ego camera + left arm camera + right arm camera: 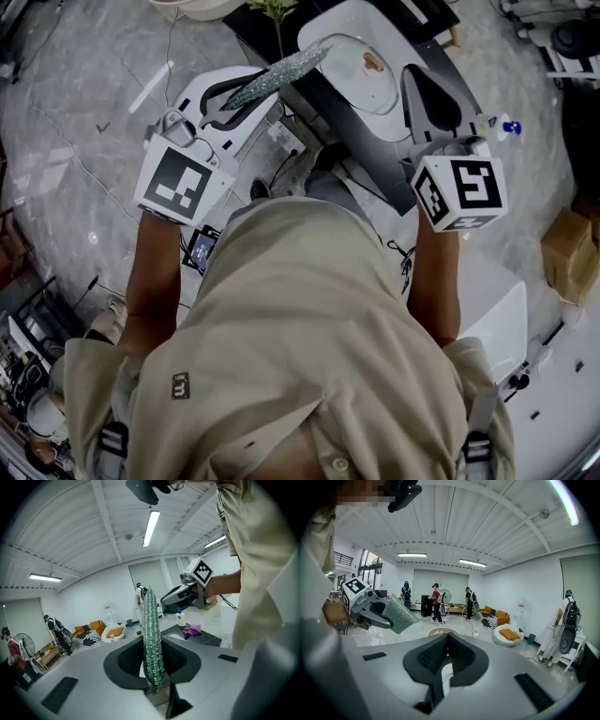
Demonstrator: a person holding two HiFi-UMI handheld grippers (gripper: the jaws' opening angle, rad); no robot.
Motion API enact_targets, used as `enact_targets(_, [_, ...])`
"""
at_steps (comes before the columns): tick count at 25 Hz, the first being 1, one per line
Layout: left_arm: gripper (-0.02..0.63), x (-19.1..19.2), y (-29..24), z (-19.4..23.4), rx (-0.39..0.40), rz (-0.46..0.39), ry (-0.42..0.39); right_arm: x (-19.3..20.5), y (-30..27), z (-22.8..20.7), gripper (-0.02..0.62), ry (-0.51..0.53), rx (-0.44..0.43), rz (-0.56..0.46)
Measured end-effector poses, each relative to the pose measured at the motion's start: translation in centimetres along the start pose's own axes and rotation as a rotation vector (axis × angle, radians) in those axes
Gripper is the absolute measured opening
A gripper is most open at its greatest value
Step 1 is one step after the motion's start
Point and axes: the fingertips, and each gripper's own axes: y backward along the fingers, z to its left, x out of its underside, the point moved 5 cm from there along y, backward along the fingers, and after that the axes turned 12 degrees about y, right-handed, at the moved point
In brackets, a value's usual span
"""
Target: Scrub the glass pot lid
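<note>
I am clamping the scrubber [151, 620] in my left hand-held gripper [154, 667], my right hand-held gripper [446, 641] sitting closed and empty; the unsteadied lid [352, 80] could skid under scrubbing.

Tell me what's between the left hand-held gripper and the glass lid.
Head view: the green scrubber, clamped in the left hand-held gripper, points toward the lid and lies in that gap.

Both forearms reach forward from the body, elbows bent. The left tool [246, 94] is clamped on a green scrubber [281, 73] that stands edge-on between its jaws. The right tool [424, 89], well apart from it, has its jaw tips together with nothing between.
</note>
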Motion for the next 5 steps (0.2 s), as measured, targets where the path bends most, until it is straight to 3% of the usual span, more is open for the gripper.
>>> enact_targets(5, [0.092, 2.1, 1.7, -0.5, -0.005, -0.014, -0.004, 0.1, 0.3, 2.4, 0.025, 0.007, -0.007, 0.002])
